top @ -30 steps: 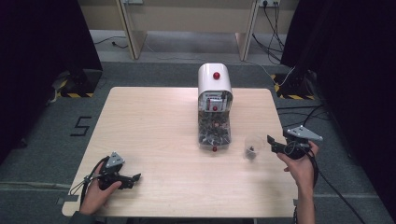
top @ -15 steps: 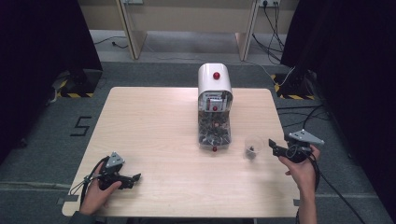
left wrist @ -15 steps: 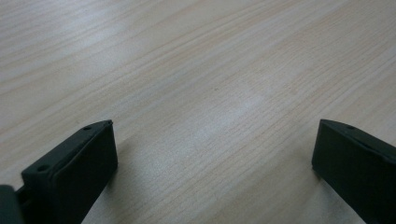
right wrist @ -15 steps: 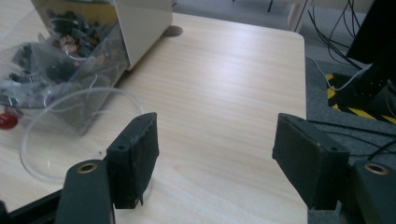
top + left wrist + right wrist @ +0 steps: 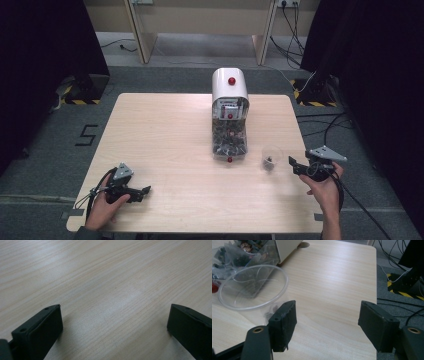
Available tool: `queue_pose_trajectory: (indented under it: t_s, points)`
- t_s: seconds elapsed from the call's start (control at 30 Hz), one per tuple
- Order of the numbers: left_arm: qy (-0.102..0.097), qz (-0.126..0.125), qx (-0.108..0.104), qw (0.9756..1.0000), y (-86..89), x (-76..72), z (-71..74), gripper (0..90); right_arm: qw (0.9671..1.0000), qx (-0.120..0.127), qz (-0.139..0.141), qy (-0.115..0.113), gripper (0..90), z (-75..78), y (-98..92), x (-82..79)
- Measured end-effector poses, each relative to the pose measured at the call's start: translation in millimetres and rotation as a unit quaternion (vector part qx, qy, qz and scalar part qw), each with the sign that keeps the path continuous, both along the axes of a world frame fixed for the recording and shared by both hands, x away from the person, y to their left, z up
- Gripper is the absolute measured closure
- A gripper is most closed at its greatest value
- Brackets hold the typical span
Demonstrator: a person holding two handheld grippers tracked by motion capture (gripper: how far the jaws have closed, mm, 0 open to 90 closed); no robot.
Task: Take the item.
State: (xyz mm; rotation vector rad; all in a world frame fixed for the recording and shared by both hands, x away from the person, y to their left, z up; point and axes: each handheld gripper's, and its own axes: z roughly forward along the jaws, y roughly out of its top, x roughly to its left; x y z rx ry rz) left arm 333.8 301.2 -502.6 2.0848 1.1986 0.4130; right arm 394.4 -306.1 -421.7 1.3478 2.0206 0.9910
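Both tongs gape empty: left tongs low on the table, right tongs beside the cup.

Light falls from overhead and is even across the table, which reads bright against a dark, underexposed room at both sides of the high view. That view is soft and low in detail. In the left gripper view a pale sheen of glare sits on the wood between the jaws, and each jaw drops a faint shadow beside itself. In the right gripper view the clear cup just beyond the left-hand jaw catches thin highlights on its rim; the near jaws look slightly blurred.
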Motion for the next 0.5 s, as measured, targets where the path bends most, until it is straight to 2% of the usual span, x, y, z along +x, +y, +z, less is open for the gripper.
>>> queue_pose_trajectory:
  t_s: [0.03,0.23,0.37,0.43,0.5]
  points:
    - [0.000,0.000,0.000,1.0000,0.0,0.0,0.0,0.0,1.0000,-0.007,0.003,0.006,31.3,-0.3,-0.1,-1.5]
    - [0.000,0.000,0.000,1.0000,-0.1,-0.1,0.0,0.0,1.0000,-0.008,0.004,0.000,31.1,1.9,-1.1,-4.8]
    - [0.000,0.000,0.000,1.0000,-0.1,-0.1,0.0,0.0,0.9999,-0.009,0.006,0.007,31.0,-4.0,-0.2,-7.1]
    - [0.000,0.000,0.000,1.0000,0.0,0.0,0.0,0.0,0.9998,-0.010,0.008,0.018,31.0,-10.9,-0.3,-11.0]
    - [0.000,0.000,0.000,1.0000,0.0,0.0,0.0,0.0,0.9997,-0.014,0.009,0.017,31.0,-13.5,-0.2,-12.7]
